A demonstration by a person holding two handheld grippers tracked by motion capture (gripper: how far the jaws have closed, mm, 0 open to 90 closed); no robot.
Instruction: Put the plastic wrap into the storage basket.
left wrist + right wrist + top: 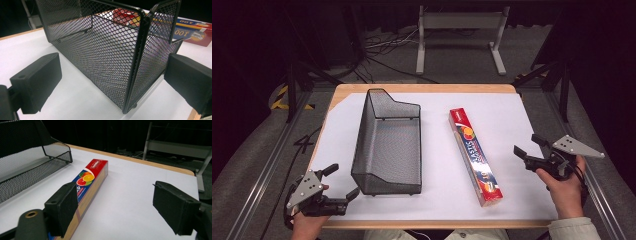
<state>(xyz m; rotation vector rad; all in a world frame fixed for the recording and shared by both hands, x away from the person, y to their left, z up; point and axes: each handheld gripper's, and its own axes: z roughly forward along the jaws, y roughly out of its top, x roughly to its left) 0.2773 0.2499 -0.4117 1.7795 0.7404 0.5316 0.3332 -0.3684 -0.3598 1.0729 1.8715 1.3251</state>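
A long red and blue box of wrap (474, 155) with citrus pictures lies flat on the white table cover, right of centre; it also shows as the box (87, 185) ahead of my right jaws and the box (192, 32) behind the mesh. A black wire-mesh basket (387, 145) stands left of centre, and the basket's near corner (135, 65) is close in front of my left gripper. My left gripper (341, 182) is open beside the basket's front left corner, touching nothing. My right gripper (528, 145) is open, to the right of the box and apart from it, nothing between its pads.
The white cover (507, 120) lies over a wooden table (422, 88). A white metal stand (459, 37) and cables sit on the floor beyond the far edge. Bare white surface lies between the box and my right gripper.
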